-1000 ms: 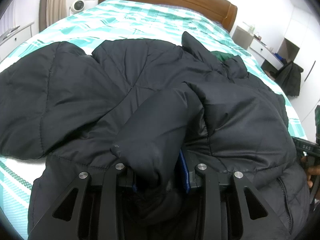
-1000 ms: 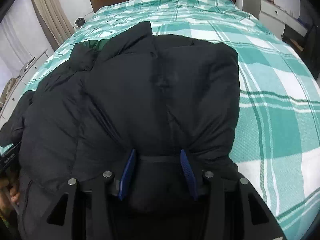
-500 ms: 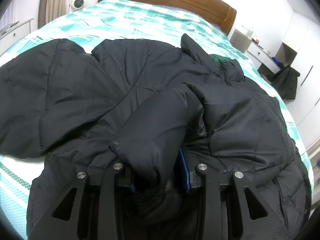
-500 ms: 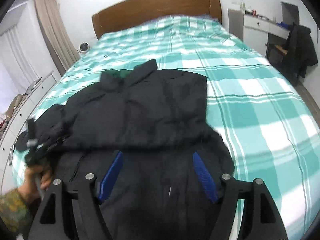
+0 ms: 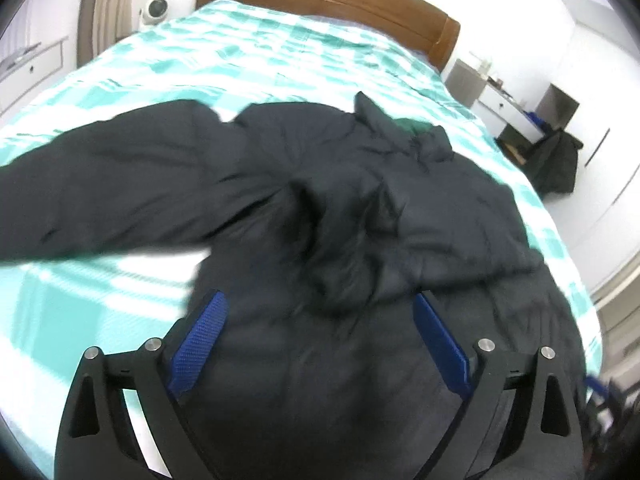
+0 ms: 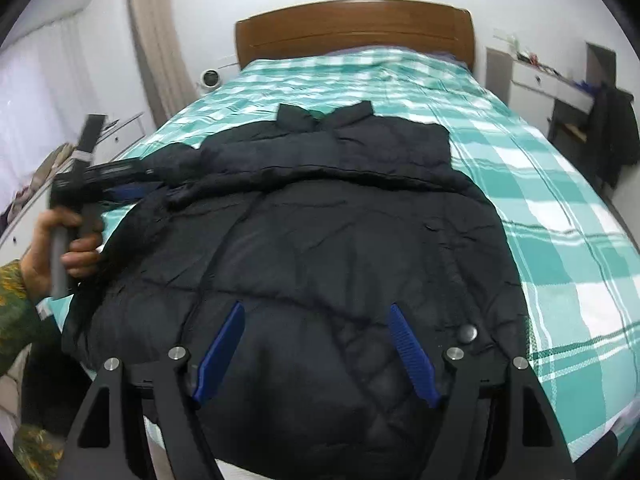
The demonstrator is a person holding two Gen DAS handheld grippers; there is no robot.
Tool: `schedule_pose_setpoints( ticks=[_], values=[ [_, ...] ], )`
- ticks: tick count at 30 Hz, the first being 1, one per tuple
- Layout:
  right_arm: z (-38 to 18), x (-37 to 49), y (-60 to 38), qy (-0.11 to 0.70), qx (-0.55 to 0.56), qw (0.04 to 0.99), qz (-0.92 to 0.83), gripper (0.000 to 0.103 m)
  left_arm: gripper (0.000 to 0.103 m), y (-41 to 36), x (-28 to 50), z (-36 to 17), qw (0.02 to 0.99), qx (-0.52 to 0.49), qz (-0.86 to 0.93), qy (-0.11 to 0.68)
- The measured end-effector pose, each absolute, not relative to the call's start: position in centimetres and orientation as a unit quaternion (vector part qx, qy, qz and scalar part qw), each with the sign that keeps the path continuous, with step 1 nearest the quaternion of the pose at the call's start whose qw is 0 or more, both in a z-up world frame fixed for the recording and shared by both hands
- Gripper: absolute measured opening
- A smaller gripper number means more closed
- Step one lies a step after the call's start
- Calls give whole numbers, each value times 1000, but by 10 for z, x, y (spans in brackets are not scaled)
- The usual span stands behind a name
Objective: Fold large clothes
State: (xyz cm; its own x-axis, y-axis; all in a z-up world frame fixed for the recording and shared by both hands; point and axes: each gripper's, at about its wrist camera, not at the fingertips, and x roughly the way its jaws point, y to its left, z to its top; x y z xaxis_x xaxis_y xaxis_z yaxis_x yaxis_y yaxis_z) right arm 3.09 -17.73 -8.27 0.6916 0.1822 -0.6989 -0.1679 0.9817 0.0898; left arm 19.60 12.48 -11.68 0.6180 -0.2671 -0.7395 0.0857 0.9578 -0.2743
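Black jacket [image 6: 320,216] lies across the foot end of the bed [image 6: 560,184], collar toward the headboard. One sleeve is already folded in over the chest (the other sprawls out toward the bed's left edge), so the body folds are still to come, by the look of it. Left tool [image 5: 320,336] is opening wide, nothing between its pads; right tool [image 6: 316,344] gapes empty too. Both hover just above the hem.

Both wrist cameras look down the bed [image 6: 560,216] toward the headboard [image 6: 352,28], close above the same black jacket [image 6: 340,248].
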Motion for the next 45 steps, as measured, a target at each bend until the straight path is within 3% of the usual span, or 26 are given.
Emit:
schedule_pose_setpoints(
  ticks=[7,13,20,21,23,24,26,32,38,42,45],
  values=[
    [-85,22,-147,381,3,915,132,76,95,223,176,-131,881,-184,8,435],
    [-89,11,-134,385,-17,910,149,76,95,334,184,-145,849,-339,132,383],
    [-98,11,-130,403,-14,903,150,76,93,402,199,-157,807,-422,246,331],
    [-100,11,-129,406,-13,901,151,76,84,405,200,-154,808,-423,259,319],
    [-102,12,-128,411,-9,899,154,76,38,413,203,-150,811,-414,276,307],
    [-104,12,-127,413,-7,897,156,76,5,416,208,-149,812,-404,278,318],
    [-105,12,-127,413,-4,897,158,76,4,416,213,-138,823,-386,266,319],
    [-108,14,-130,409,14,898,159,76,4,353,222,-53,907,-261,196,266],
    [-105,15,-137,401,33,903,152,76,4,208,211,41,976,-91,51,190],
    [-99,15,-152,392,53,908,135,76,4,98,187,58,985,8,-64,161],
    [-94,16,-168,386,75,912,118,76,4,23,168,42,973,69,-143,170]
  ],
)
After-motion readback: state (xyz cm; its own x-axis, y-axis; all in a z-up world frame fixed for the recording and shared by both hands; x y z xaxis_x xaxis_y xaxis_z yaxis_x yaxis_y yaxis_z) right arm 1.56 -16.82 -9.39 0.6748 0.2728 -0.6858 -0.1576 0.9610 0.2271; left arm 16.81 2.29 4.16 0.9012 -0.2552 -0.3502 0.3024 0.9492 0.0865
